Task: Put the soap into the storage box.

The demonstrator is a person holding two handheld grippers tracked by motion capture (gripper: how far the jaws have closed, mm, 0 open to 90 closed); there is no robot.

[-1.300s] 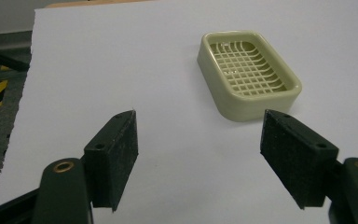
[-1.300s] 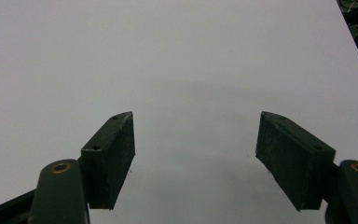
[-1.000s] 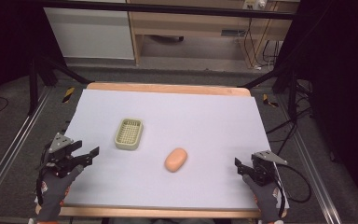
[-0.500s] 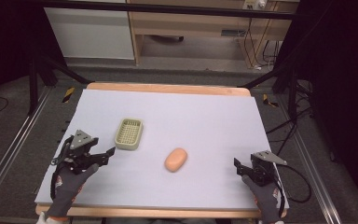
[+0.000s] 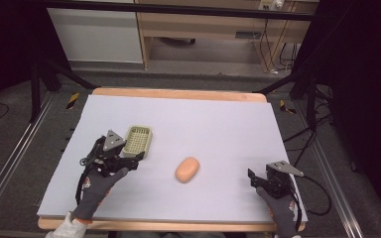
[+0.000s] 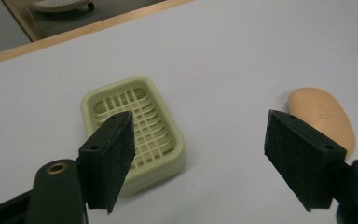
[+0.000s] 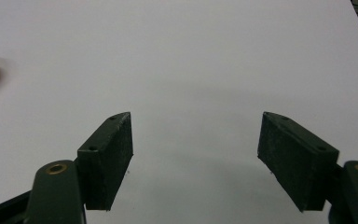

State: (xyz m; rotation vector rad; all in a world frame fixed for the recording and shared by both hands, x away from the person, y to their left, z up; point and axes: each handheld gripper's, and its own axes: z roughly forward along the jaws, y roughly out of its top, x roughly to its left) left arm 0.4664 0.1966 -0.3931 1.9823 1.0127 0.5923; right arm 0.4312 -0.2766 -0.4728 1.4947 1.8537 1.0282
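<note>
Right gripper [image 5: 258, 179] at the near right edge of the table [image 5: 218, 119], jaws spread wide over bare surface, holding nothing. Left gripper [image 5: 129, 159] near left, jaws also wide apart and empty, just short of the green soap dish [image 5: 138, 140]. Orange soap bar [image 5: 187, 169] lies between the grippers, right of the dish, apart from it.

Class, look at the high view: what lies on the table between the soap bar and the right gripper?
Nothing: between the soap bar and the right gripper there is bare white table, as the high view shows.
</note>
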